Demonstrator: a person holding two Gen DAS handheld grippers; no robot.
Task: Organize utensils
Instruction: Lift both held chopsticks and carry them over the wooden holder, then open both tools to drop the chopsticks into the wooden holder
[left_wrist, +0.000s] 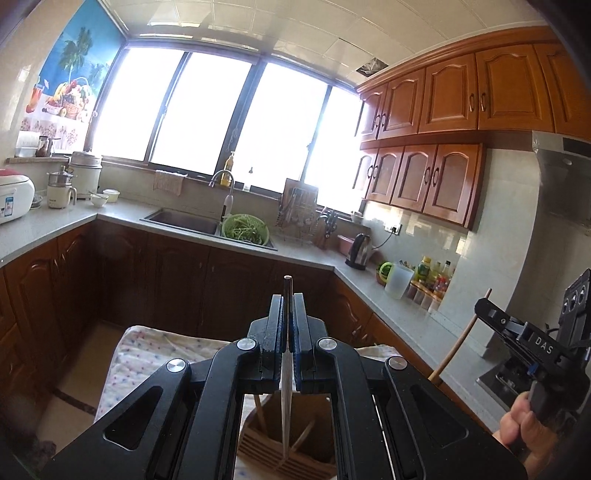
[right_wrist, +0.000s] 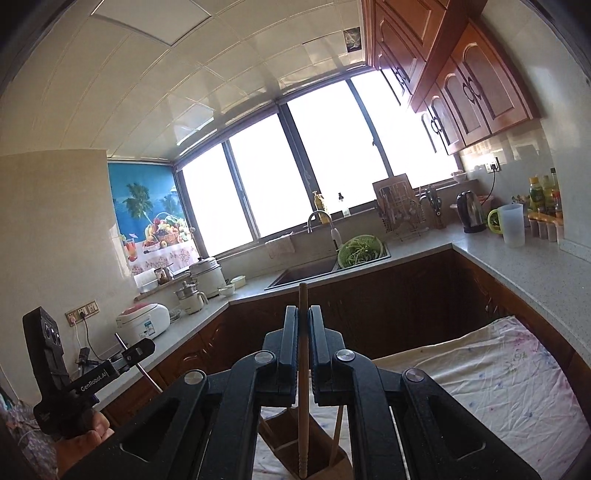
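Left wrist view: the left gripper (left_wrist: 288, 306) is clenched on a thin metal chopstick (left_wrist: 287, 369), held upright over a slatted wooden holder (left_wrist: 284, 454) containing wooden chopsticks. The right gripper (right_wrist: 303, 321) is clamped on a round wooden chopstick (right_wrist: 303, 387) above the same holder, which stands on a flowered cloth (right_wrist: 509, 380).

The slatted wooden utensil holder (left_wrist: 284, 448) is cut off by the bottom edge in both wrist views, and the black left gripper (left_wrist: 287, 312) covers its upper rim. The thin silvery metal chopstick (left_wrist: 286, 402) has its lower tip lost among the holder's slats. The light wooden chopstick (right_wrist: 303, 413) ends at the frame's bottom edge. Window panes (left_wrist: 207, 110) are blown out white, hiding anything outside. Labels on the condiment bottles (left_wrist: 430, 275) are too small to read.
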